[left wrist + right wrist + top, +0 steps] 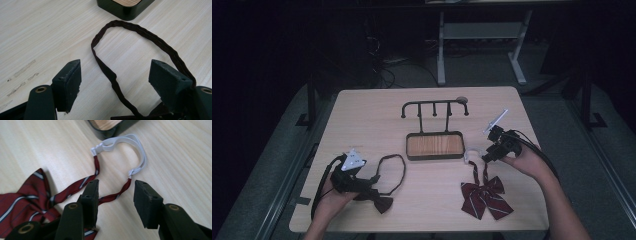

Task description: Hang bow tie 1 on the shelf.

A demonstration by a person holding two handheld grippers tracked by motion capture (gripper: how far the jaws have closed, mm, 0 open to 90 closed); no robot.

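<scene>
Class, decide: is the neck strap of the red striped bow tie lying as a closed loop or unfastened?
Closed loop: the red striped bow tie's two strap ends meet the white elastic band, forming one unbroken ring flat on the table.

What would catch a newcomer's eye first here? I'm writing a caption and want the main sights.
Two bow ties lie near the table's front edge: a striped red bow tie with a white strap on the right, and a dark bow tie with a looped band on the left. An open gripper hovers over each, the right gripper and the left gripper. Behind them stands a black hook rack on a wood-floored tray.
</scene>
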